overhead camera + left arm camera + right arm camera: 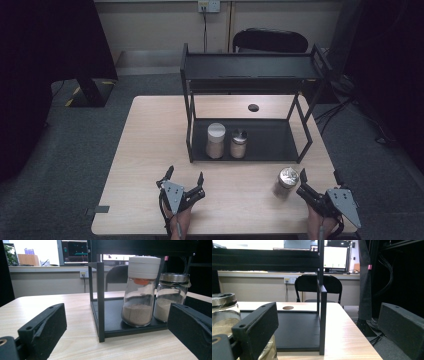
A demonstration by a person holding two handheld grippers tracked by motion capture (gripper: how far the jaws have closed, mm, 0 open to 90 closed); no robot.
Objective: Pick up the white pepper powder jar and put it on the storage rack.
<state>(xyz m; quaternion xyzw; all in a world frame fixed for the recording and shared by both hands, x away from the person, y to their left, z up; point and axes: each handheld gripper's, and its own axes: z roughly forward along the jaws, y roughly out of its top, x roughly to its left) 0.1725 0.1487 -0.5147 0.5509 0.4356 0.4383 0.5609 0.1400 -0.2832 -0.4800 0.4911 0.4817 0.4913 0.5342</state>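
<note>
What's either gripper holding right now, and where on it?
Nothing. Left gripper is open over bare table. Right gripper is open beside the metal-lid jar, not gripping it.

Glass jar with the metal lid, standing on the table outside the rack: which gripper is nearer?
Right. The right gripper is open just beside the glass jar with the metal lid; the left gripper is far across the table.

We see a black two-tier metal rack (250, 67) standing on the pale wooden surface (150, 150). On its lower shelf stand a white-capped glass shaker of brownish powder (215, 141) and, just beside it, a metal-lidded glass jar (238, 143). Behind the surface sits a black chair (270, 40).
</note>
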